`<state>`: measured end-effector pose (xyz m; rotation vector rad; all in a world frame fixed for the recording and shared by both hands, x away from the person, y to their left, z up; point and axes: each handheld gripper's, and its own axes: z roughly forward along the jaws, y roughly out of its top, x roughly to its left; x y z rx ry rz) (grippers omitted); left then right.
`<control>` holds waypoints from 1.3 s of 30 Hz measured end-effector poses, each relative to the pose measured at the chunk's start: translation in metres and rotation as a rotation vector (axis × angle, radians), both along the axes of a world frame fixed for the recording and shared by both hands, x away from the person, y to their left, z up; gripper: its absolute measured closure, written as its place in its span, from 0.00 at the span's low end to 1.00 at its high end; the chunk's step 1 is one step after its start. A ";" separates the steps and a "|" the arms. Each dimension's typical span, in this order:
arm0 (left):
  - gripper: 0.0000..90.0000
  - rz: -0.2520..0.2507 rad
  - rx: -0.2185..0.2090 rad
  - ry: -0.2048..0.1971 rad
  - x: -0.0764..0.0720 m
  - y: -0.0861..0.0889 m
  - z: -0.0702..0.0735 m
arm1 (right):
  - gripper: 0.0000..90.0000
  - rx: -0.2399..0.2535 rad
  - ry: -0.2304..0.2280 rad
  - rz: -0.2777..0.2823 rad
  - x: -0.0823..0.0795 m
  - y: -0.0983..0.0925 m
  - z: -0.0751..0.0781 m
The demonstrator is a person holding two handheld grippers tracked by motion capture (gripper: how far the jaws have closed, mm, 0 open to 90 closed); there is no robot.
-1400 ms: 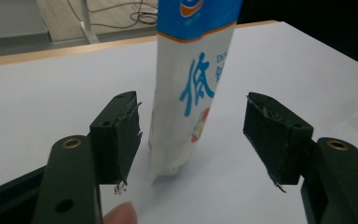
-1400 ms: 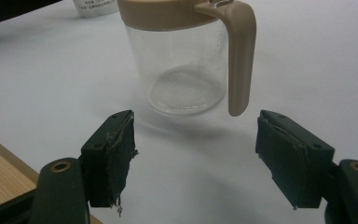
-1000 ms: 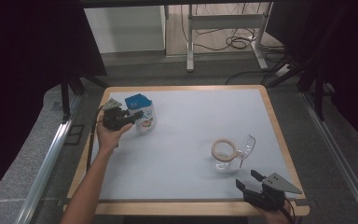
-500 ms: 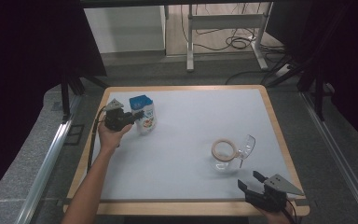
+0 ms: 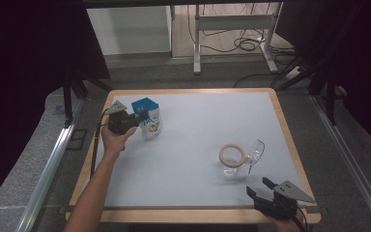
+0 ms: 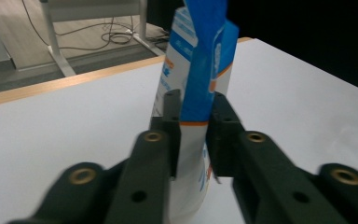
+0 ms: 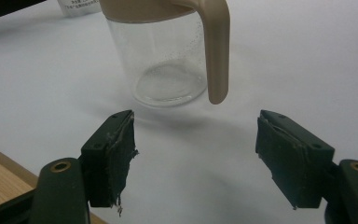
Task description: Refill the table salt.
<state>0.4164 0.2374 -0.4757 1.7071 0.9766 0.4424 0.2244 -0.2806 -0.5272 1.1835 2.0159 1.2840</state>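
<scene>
A blue and white pouch [image 5: 150, 119] stands upright at the table's far left. My left gripper [image 5: 140, 119] comes at it from the left; its jaws have just been closing, and in the left gripper view they pinch the pouch's [image 6: 200, 60] blue side seam. The left gripper [image 6: 195, 105] is shut on it. A clear jug [image 5: 236, 159] with a beige rim and handle stands at the right. My right gripper [image 5: 258, 185] rests near the front right corner, open. In the right gripper view the jug [image 7: 163, 56] stands just beyond the right gripper [image 7: 193, 140], with nothing between the pads.
The white mat [image 5: 198, 121] lies in a wooden frame [image 5: 183, 215], whose front edge is just under the right gripper. Beyond the far edge are a metal stand [image 5: 232, 24] and floor cables [image 5: 244, 44]. Grey rails run along both sides.
The left gripper's jaws have drawn in on the pouch's side. Both hands, the pouch and the jug stay where they were.
</scene>
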 end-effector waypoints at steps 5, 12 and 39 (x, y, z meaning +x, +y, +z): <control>1.00 -0.001 -0.004 0.009 0.002 0.001 -0.001 | 0.32 0.003 -0.002 -0.003 0.000 -0.001 0.000; 1.00 -0.011 -0.004 0.001 0.000 -0.002 0.003 | 0.33 0.008 -0.022 -0.009 -0.002 -0.002 0.002; 1.00 -0.132 -0.038 -0.023 -0.043 -0.026 0.043 | 0.35 0.023 -0.109 0.167 -0.046 0.049 0.027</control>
